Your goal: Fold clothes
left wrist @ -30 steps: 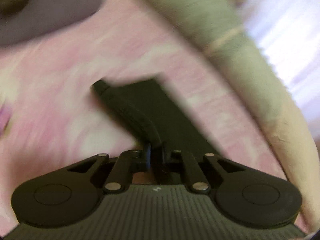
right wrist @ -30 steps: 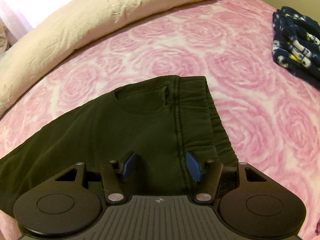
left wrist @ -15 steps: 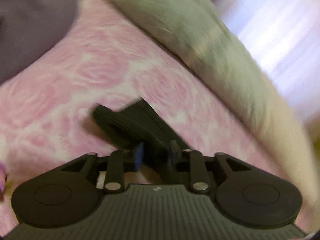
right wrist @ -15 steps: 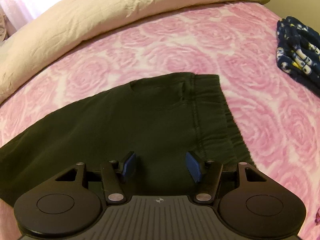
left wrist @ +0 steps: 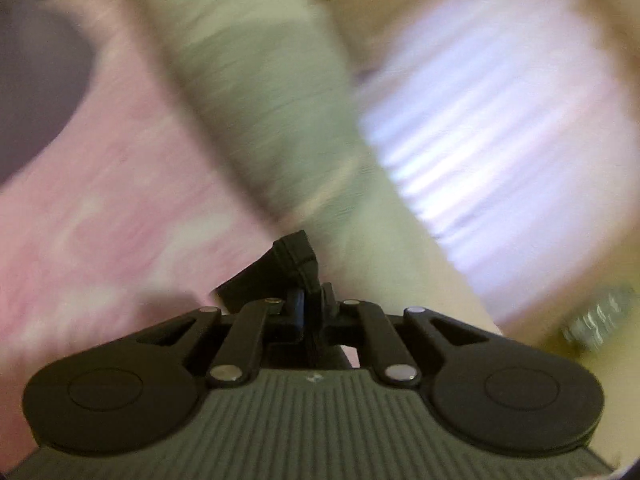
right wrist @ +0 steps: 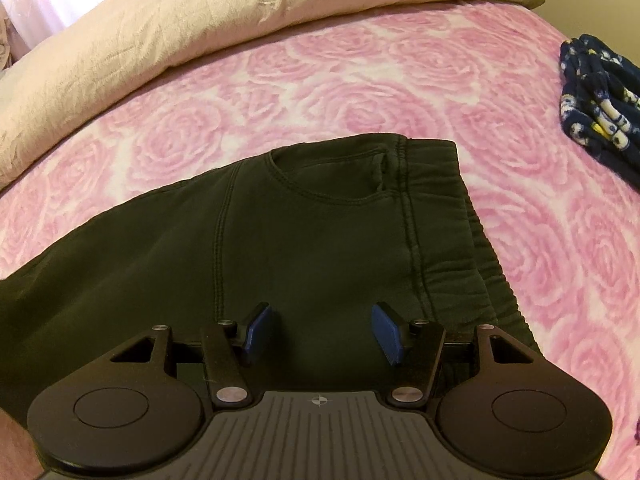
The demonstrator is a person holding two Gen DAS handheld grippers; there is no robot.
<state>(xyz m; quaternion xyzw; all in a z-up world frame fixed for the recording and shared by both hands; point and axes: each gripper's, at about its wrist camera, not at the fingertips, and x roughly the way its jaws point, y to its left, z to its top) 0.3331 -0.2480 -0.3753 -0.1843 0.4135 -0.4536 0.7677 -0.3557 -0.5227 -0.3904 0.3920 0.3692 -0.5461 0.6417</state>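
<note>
Your left gripper (left wrist: 310, 300) is closing its jaws on a dark hem or cuff end of the black sweatpants (right wrist: 280, 248), the fabric nipped between the fingers and standing up in a small peak just beyond them, in a view heavily smeared by motion. Your right gripper (right wrist: 322, 330) hangs over the waist end of the same garment with its blue pads (right wrist: 260, 330) spread wide and nothing between them. The sweatpants lie flat across the pink rose-print bedspread (right wrist: 360, 92), elastic waistband (right wrist: 452, 224) toward the bed's right side, legs running off to the left; a cream quilt (right wrist: 160, 20) is bunched along the far edge, and a navy patterned garment (right wrist: 600, 100) sits well apart at the right edge. The step in hand looks like carrying the leg end over toward the waistband to halve the length. To do it well, make sure the pinch has both layers of the leg end before lifting further; a thin bite on one layer will likely let the other sag. Bring the fabric across in a low arc so it drapes instead of twisting, and use your right gripper to pin the waist so the body does not drag. Line cuff to waistband before releasing.
</note>
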